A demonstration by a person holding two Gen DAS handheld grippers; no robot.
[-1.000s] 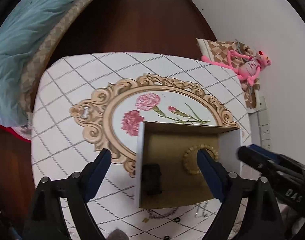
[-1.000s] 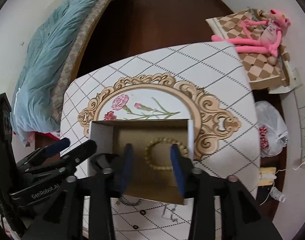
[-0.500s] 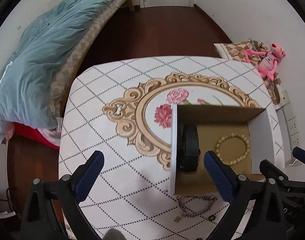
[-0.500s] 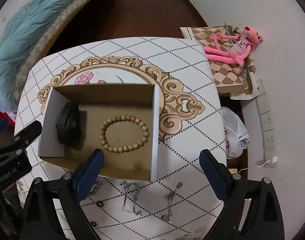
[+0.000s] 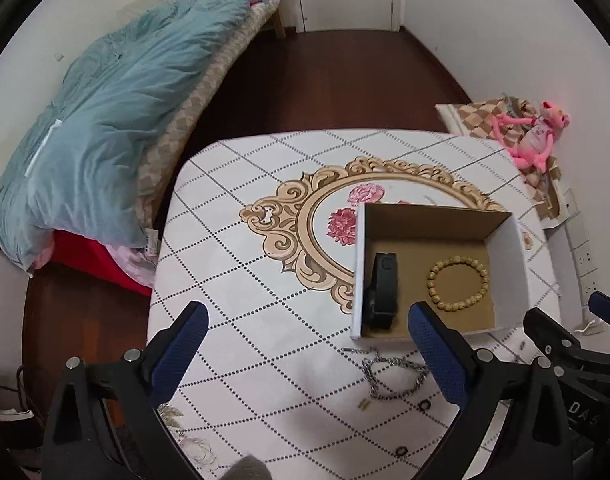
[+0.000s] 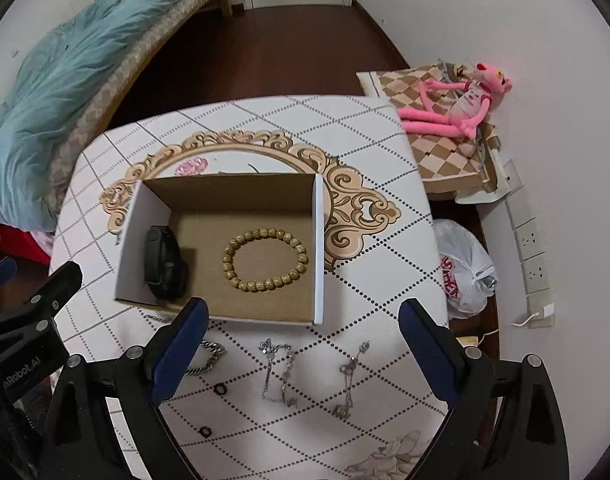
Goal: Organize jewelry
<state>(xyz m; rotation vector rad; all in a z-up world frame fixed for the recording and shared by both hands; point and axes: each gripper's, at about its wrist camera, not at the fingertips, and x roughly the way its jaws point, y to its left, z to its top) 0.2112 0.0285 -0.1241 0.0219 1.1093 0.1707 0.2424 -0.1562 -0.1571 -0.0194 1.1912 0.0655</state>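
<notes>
Picking up the next loose piece comes now: the cardboard box [image 6: 225,216] already holds the bead bracelet [image 6: 265,260] and black band [image 6: 163,264]. Both the right gripper [image 6: 301,364] and left gripper [image 5: 305,352] hover empty, jaws spread. Lowering squarely over the thin silver chain [image 6: 277,372] avoids snagging.

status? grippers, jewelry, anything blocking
Left gripper open, empty; right gripper open, empty. Bead bracelet and black band in box. Chains on table, nothing blocking them.

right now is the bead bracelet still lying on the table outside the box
No, the bead bracelet lies on the floor of the cardboard box, beside the black band.
</notes>
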